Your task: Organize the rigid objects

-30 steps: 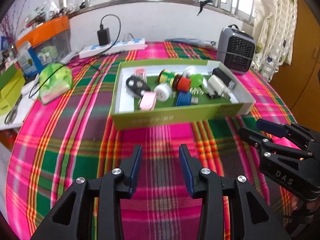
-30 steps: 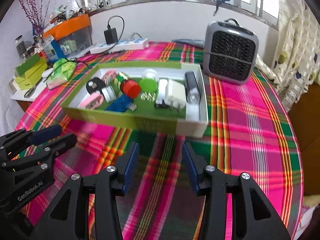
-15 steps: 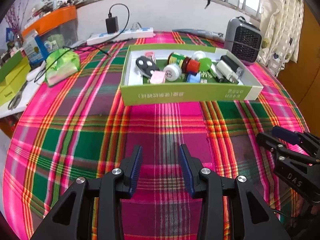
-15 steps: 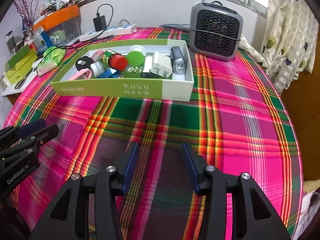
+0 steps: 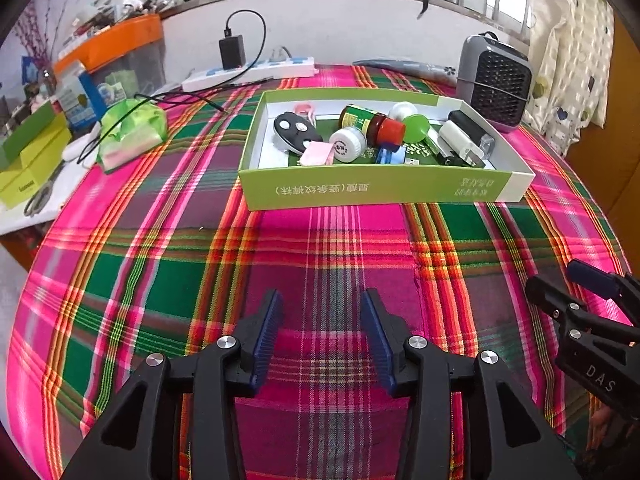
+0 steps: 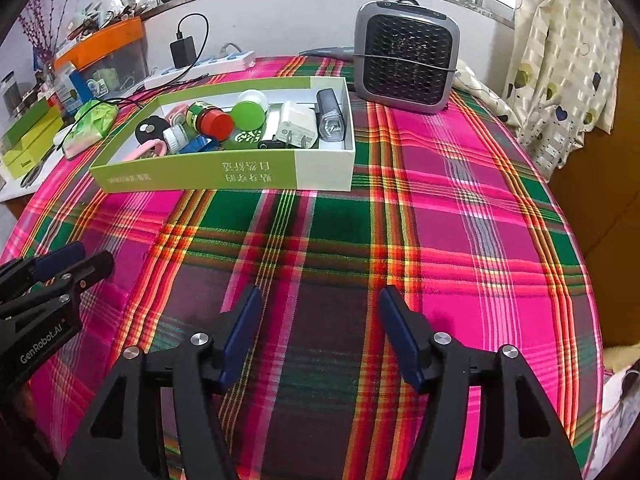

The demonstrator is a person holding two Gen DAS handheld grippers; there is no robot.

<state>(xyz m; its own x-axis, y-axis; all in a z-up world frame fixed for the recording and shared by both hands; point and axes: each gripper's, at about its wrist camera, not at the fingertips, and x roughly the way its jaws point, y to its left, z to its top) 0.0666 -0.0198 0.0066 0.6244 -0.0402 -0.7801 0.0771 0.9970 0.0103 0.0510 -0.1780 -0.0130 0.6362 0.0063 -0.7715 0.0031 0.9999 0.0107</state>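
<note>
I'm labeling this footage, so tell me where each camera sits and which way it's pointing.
Left wrist: on the left hand-held gripper, facing the green box across the plaid cloth; the right hand-held gripper shows at right.
Right wrist: on the right hand-held gripper, facing the same way; the left one shows at left.
Both views share the box and the heater.

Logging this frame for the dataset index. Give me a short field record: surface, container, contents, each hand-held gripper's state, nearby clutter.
surface: plaid tablecloth
container: green-and-white box, open top, on the cloth
contents: red-capped bottle, green round lid, white charger plug, black key fob, small white jar, pink item, blue item
left hand-held gripper: open, empty, above bare cloth
right hand-held gripper: open, empty, above bare cloth
nearby: grey heater behind the box; power strip; green tissue pack
</note>
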